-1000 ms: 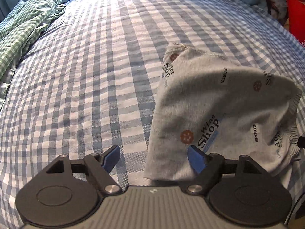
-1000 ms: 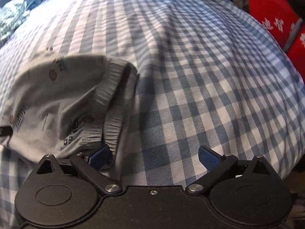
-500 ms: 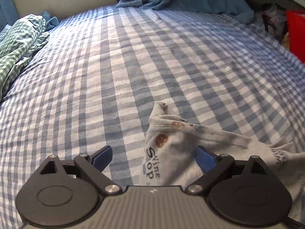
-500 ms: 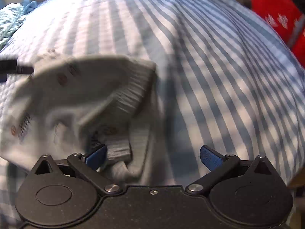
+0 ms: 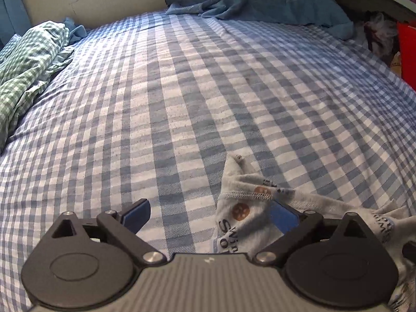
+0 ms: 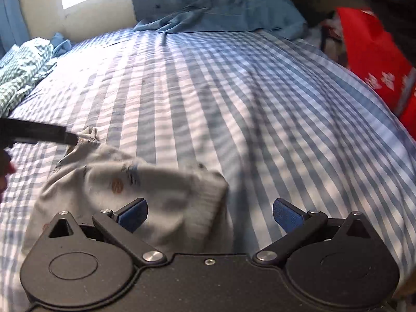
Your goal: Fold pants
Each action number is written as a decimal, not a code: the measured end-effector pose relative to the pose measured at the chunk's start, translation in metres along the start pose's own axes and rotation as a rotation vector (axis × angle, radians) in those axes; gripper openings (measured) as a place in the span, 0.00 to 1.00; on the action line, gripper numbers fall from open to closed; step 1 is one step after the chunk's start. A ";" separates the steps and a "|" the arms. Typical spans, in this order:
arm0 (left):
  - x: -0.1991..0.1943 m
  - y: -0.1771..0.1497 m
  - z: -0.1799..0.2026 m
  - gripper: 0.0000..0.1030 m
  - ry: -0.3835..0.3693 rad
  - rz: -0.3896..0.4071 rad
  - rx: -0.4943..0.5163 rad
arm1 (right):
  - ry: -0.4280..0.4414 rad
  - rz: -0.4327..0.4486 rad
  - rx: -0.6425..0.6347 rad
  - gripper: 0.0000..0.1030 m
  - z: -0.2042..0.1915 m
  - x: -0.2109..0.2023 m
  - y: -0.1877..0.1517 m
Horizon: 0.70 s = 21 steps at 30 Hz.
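The grey printed pants (image 5: pixel 241 223) lie in a crumpled fold on the blue-and-white checked bed sheet (image 5: pixel 182 104). My left gripper (image 5: pixel 208 210) hangs low over the sheet and its jaws are opening. A stitched corner of the pants lies just inside its right finger, and the pads do not press on it. In the right wrist view the pants (image 6: pixel 130 182) spread under the left finger of my right gripper (image 6: pixel 209 208), which stands wide open with the ribbed waistband between its jaws, not gripped. A black finger of the left gripper (image 6: pixel 39 132) reaches the pants' far corner.
A green checked cloth (image 5: pixel 26 65) is bunched at the bed's left side. A blue blanket (image 5: pixel 260 5) lies across the far end under a window. Red fabric (image 6: pixel 371 59) and clutter stand off the bed's right edge. A hand (image 6: pixel 5 171) shows at the left border.
The left view has drawn back off the pants, which now show only as a corner at its right finger, and its jaws have spread wider. In the right view the pants have slid toward the middle.
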State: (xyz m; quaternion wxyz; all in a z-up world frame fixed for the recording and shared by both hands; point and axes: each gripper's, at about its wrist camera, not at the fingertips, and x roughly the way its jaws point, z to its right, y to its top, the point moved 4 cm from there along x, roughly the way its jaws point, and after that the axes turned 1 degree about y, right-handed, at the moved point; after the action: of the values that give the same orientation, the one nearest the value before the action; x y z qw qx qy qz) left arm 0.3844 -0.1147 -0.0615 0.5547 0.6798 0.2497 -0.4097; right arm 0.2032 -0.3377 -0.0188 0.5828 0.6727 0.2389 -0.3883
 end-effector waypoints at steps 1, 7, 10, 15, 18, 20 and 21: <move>0.005 -0.002 -0.003 0.96 0.010 -0.016 -0.006 | -0.044 -0.030 -0.001 0.99 0.004 0.013 0.002; -0.007 -0.020 -0.020 0.97 0.021 -0.028 -0.071 | -0.062 -0.072 0.034 0.99 0.040 0.028 0.004; -0.025 -0.033 -0.025 0.98 0.014 -0.031 -0.102 | -0.043 -0.039 -0.020 0.99 0.028 0.007 0.005; -0.043 -0.055 -0.027 0.99 -0.019 -0.079 -0.154 | 0.069 -0.030 -0.022 0.99 -0.003 -0.017 -0.007; -0.048 -0.068 -0.025 0.99 -0.027 -0.115 -0.167 | 0.080 -0.083 -0.016 0.99 -0.011 -0.018 -0.022; -0.050 -0.075 -0.023 0.99 -0.029 -0.127 -0.169 | 0.075 -0.118 -0.010 0.99 -0.012 -0.015 -0.035; -0.050 -0.078 -0.021 0.99 -0.029 -0.136 -0.165 | 0.065 -0.132 -0.006 0.99 -0.010 -0.014 -0.040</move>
State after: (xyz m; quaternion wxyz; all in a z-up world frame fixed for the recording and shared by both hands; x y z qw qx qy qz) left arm 0.3010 -0.0683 -0.0614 0.5835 0.6072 0.3199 -0.4343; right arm 0.1661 -0.3180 -0.0313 0.5497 0.6663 0.3025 -0.4029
